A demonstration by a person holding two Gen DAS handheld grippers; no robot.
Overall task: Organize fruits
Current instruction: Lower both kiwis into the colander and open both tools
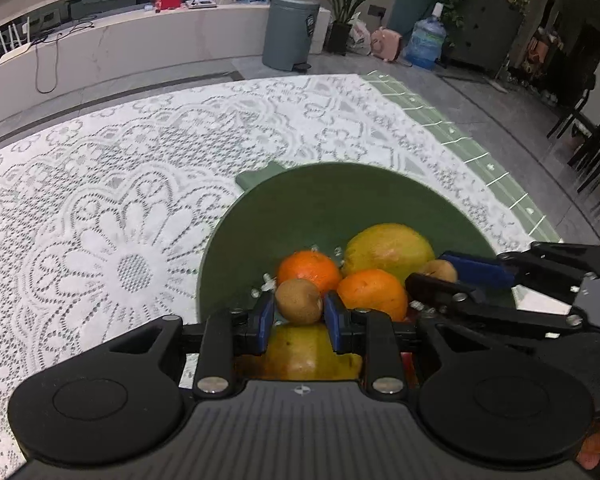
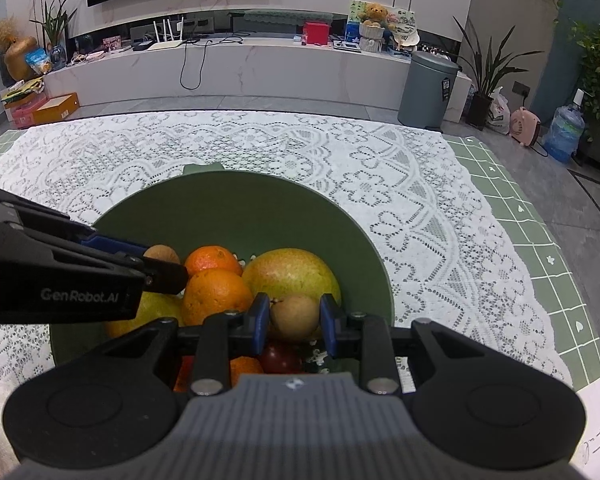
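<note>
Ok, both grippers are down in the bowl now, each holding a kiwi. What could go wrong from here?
1. The left gripper and right gripper work close together over one green bowl; lifting out together, they might knock each other.
2. Each holds a small round kiwi near the fingertips only, so either could slip out.
3. The fruit is heaped: a dropped kiwi could roll off the oranges and mango.

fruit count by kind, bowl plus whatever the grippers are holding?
Kiwis: 2, one in the left hand-held gripper, one in the right hand-held gripper
Oranges: 3 visible
Mangoes: 2
Dark red fruit: 1
Total: 8 visible over the green bowl; more may be hidden beneath.
</note>
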